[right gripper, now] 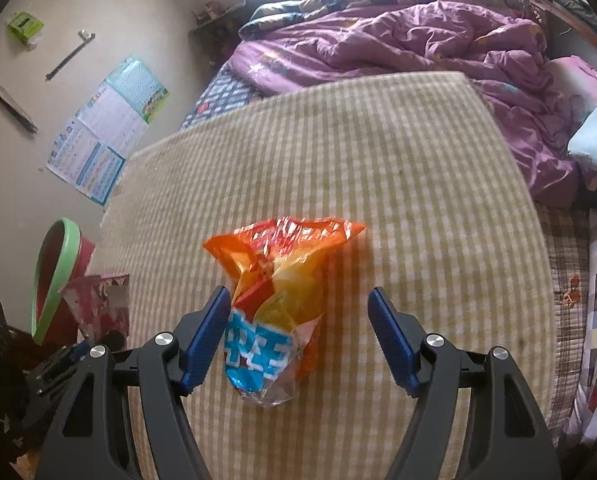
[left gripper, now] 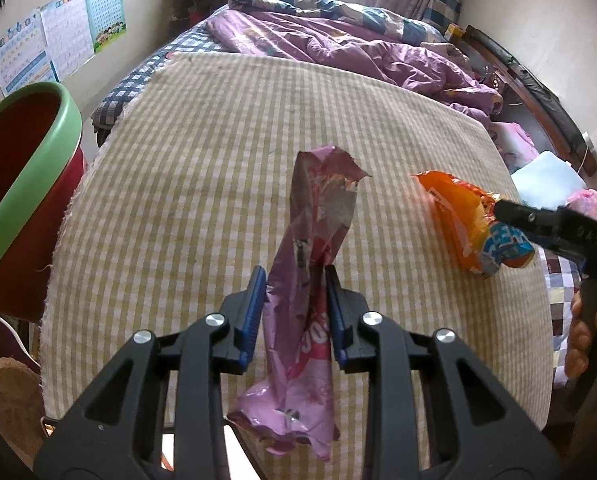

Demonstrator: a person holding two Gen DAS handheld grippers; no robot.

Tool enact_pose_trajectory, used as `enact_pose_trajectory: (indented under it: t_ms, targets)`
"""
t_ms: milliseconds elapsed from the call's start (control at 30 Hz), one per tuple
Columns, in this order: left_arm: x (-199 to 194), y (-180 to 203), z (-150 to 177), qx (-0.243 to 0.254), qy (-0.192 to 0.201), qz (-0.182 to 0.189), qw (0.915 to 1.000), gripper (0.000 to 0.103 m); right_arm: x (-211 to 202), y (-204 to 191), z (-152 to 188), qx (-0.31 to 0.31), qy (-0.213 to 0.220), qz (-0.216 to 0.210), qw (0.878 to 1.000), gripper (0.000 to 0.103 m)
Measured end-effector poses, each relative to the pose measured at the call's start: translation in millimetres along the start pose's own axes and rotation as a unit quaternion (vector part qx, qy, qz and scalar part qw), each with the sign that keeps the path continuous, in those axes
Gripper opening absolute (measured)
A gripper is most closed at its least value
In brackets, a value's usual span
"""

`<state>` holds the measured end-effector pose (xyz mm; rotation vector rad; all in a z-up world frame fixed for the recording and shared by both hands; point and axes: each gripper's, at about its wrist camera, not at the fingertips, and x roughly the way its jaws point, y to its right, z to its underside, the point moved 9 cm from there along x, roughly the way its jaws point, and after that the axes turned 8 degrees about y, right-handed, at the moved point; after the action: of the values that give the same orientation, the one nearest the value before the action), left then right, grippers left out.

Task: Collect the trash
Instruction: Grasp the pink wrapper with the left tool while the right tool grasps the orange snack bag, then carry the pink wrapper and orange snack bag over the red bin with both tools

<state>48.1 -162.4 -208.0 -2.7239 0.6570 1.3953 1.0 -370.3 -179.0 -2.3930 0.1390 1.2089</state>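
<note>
A crumpled pink foil snack wrapper point(left gripper: 302, 300) is clamped between the blue pads of the left gripper point(left gripper: 296, 280) and is held above the beige checked cloth point(left gripper: 202, 152). A crinkled orange plastic snack bag with a blue label point(right gripper: 274, 304) is seen lying on that cloth, between the spread fingers of the right gripper point(right gripper: 298, 308), whose left pad point(right gripper: 204, 340) is beside the bag. A red bin with a green rim point(left gripper: 26, 184) is seen off the cloth's left edge.
</note>
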Motion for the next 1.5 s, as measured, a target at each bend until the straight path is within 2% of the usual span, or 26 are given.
enact_pose_trajectory:
  t_ms: [200, 333, 500, 533, 567, 600, 633, 700, 933, 1067, 1200, 1333, 1500]
  targets:
    - [3, -2, 1, -0.007, -0.003, -0.001, 1.0000, 0.032, 11, -11, 9, -0.008, -0.018, -0.014, 1.000, 0.069]
    - [6, -4, 3, -0.012, -0.008, -0.002, 0.9999, 0.041, 13, -16, 8, -0.010, -0.018, -0.015, 1.000, 0.069]
    - [7, -2, 5, -0.009, -0.012, 0.004, 0.9999, 0.042, 20, -25, 15, -0.013, -0.027, -0.022, 0.999, 0.068]
    - [7, -2, 5, -0.009, -0.012, 0.005, 0.9999, 0.041, 21, -27, 16, -0.014, -0.026, -0.025, 0.999, 0.066]
    - [6, -2, 5, -0.008, -0.011, 0.007, 0.9999, 0.038, 21, -29, 16, -0.015, -0.025, -0.027, 0.999, 0.056]
    - [6, -2, 5, -0.008, -0.012, 0.008, 0.9999, 0.028, 21, -32, 17, -0.016, -0.025, -0.030, 0.999, 0.052]
    - [6, -2, 5, -0.008, -0.013, 0.010, 0.9998, 0.021, 21, -35, 17, -0.018, -0.024, -0.035, 0.999, 0.051]
    - [6, -4, 5, -0.009, -0.010, 0.010, 0.9999, 0.017, 19, -41, 15, -0.026, -0.019, -0.040, 0.999, 0.048]
    - [-15, -18, -14, -0.013, 0.031, -0.003, 0.9994, 0.015, 9, -71, 0, -0.048, 0.014, -0.056, 0.997, 0.048]
    - [-43, -43, -40, -0.021, 0.081, -0.030, 0.9960, 0.015, 3, -91, -10, -0.058, 0.027, -0.072, 0.995, 0.048]
    - [-75, -88, -59, -0.047, 0.125, -0.078, 0.9880, 0.015, 1, -114, -18, -0.073, 0.036, -0.092, 0.992, 0.048]
    - [-98, -129, -59, -0.080, 0.144, -0.116, 0.9795, 0.015, 3, -140, -21, -0.087, 0.035, -0.112, 0.989, 0.048]
    - [-110, -154, -57, -0.105, 0.151, -0.140, 0.9730, 0.015, 8, -174, -15, -0.112, 0.024, -0.136, 0.984, 0.048]
